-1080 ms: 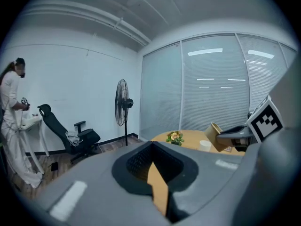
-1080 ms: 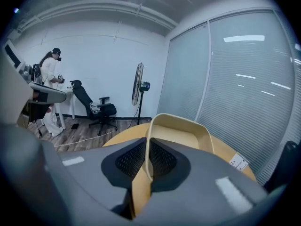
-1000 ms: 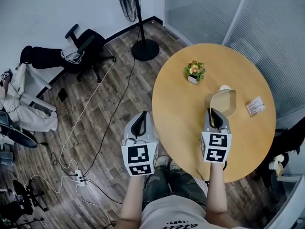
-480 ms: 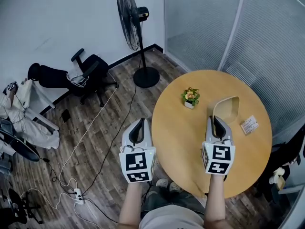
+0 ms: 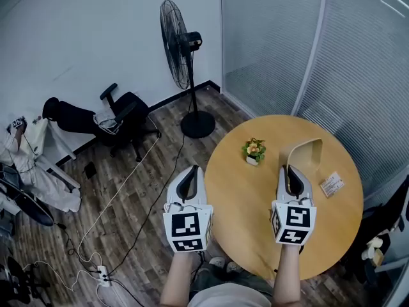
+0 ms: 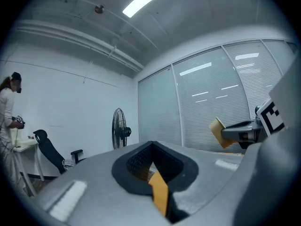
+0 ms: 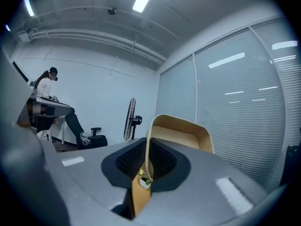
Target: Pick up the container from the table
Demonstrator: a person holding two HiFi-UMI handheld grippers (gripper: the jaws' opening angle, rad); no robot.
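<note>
The container (image 5: 305, 154) is a tan, open box with rounded corners, held up above the round wooden table (image 5: 255, 197). My right gripper (image 5: 293, 178) is shut on its near wall. In the right gripper view the container (image 7: 181, 132) rises out of the pinched jaws with its open side showing. My left gripper (image 5: 186, 183) hangs over the floor to the left of the table, jaws together and nothing between them. From the left gripper view the container (image 6: 217, 130) shows at the right, on the other gripper.
A small potted plant (image 5: 254, 151) and a white card (image 5: 331, 184) lie on the table. A standing fan (image 5: 181, 56) and a black office chair (image 5: 118, 120) stand on the wood floor beyond. Cables (image 5: 121, 190) run across the floor. Glass walls with blinds (image 5: 307, 56) stand behind the table.
The right gripper has lifted the container off the table and tilted it upright. The head view has tipped up, so the fan and wall show more.
</note>
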